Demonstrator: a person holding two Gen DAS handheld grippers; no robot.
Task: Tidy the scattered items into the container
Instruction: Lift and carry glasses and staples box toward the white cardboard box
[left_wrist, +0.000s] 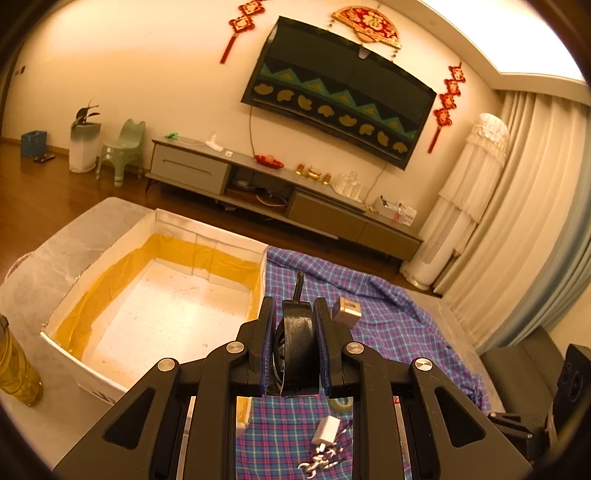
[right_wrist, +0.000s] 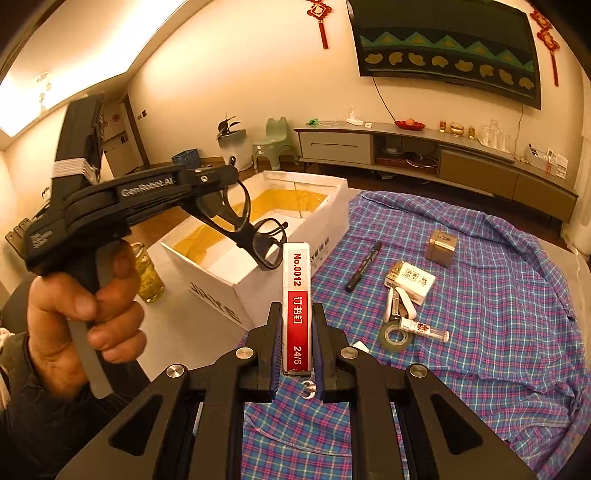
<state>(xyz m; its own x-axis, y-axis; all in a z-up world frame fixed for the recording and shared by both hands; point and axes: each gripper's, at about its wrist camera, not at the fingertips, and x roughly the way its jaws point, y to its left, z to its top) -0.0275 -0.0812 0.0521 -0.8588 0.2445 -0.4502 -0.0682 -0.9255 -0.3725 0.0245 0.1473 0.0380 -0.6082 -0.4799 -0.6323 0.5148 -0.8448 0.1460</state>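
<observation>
My left gripper (left_wrist: 295, 306) is shut on a pair of black glasses (left_wrist: 297, 339). In the right wrist view a hand holds this left gripper (right_wrist: 218, 175), and the glasses (right_wrist: 255, 236) hang over the near corner of the white cardboard box (right_wrist: 221, 284). The box (left_wrist: 210, 227) has yellow tape along its inner walls, and nothing shows on the part of its floor that I can see. My right gripper (right_wrist: 295, 306) is shut on a red and white staple box (right_wrist: 295, 280), held upright above the plaid cloth (right_wrist: 480, 314).
On the cloth lie a black marker (right_wrist: 364, 266), a gold cube (right_wrist: 441, 247), a white carton (right_wrist: 410, 282), a stapler (right_wrist: 399, 306), a tape roll (right_wrist: 393, 338) and a small vial (right_wrist: 424, 330). A yellow bottle (right_wrist: 147, 273) stands left of the box. A white keychain (left_wrist: 325, 430) lies near me.
</observation>
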